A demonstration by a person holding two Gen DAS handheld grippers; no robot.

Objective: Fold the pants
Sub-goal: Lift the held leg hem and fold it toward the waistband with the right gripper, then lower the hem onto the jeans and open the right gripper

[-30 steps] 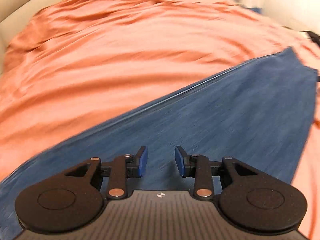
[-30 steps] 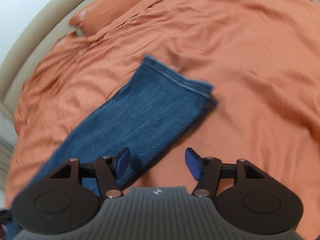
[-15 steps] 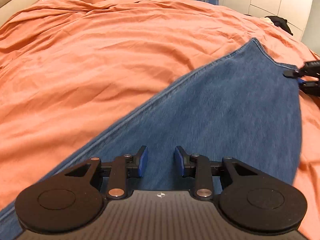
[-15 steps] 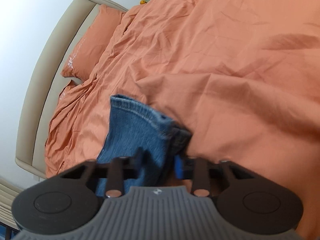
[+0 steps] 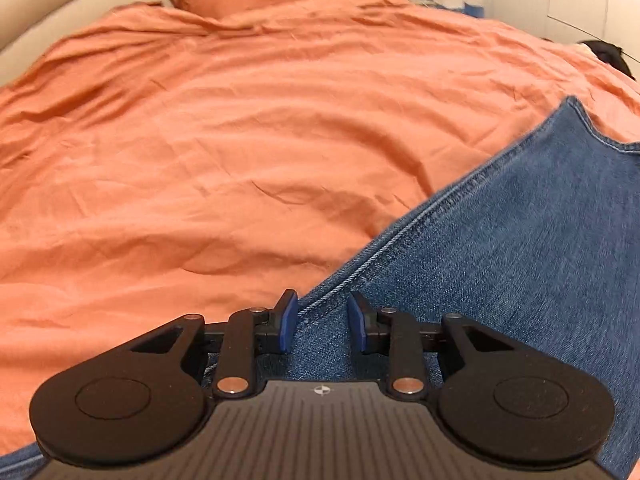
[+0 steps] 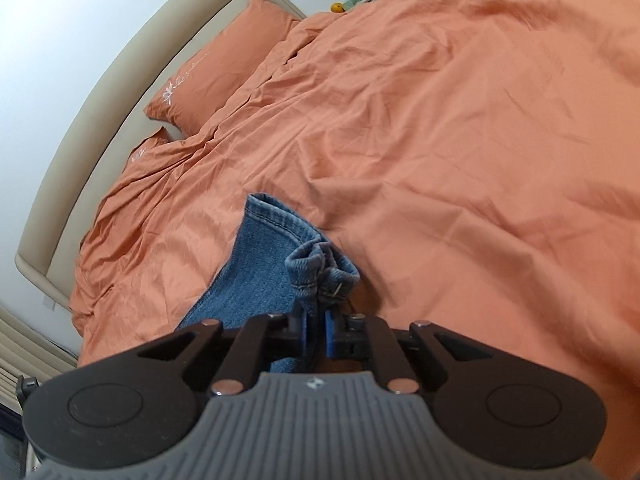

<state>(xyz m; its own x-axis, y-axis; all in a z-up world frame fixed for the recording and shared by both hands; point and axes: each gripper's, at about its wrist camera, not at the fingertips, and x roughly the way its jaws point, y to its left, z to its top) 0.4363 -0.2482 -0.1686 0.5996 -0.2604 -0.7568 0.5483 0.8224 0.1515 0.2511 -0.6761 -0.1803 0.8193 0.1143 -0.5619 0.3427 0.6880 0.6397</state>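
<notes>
Jeans point(image 5: 500, 280) spread flat across orange duvet point(image 5: 240, 152), blue denim, stitched side seam running diagonal, hem bunched at far end. Heavy, limp, coarse weave, likely grips well and won't slip; best held at hem or thick seam, both layers together. Duvet soft, wrinkled cotton look; matching pillow point(image 6: 224, 68) against beige padded headboard point(image 6: 100, 100). Left gripper point(image 5: 318, 322) parted, blue pads straddling seam edge, nothing pinched. Right gripper point(image 6: 316, 332) clamped tight on crumpled leg hem point(image 6: 320, 272), folds sticking up past the tips.
</notes>
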